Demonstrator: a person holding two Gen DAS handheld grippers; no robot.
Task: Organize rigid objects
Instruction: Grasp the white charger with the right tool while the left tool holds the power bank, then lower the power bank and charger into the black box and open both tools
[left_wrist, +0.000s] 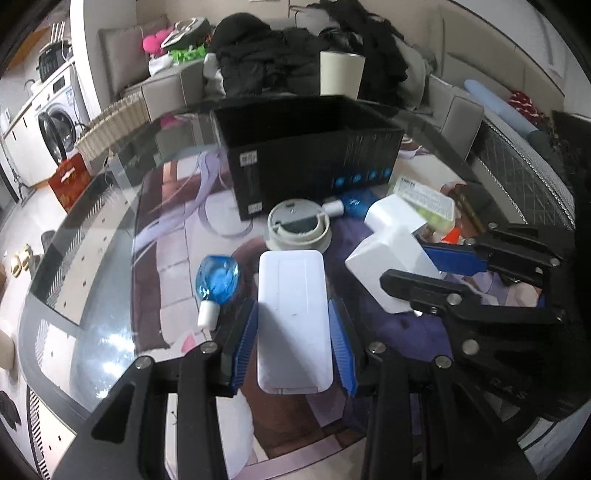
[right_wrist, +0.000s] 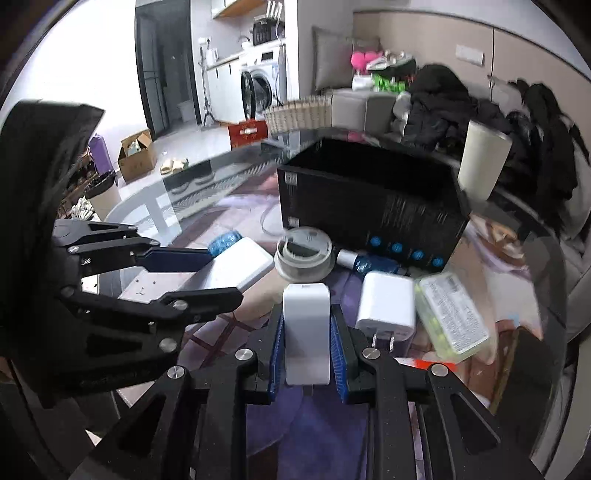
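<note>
With my left gripper (left_wrist: 293, 332) clamping the white flat box (left_wrist: 293, 317) and my right gripper (right_wrist: 306, 343) clamping the white adapter (right_wrist: 306, 328), smooth plastic may slip, or my converging arms collide near the black box (left_wrist: 310, 147).

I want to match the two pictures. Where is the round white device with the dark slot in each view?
Left wrist: the round white device lies at centre, just beyond the flat white box in the left hand-held gripper.
Right wrist: the same device lies at centre, beyond the right hand-held gripper.
Shared landmark: the black box directly behind it.
</note>
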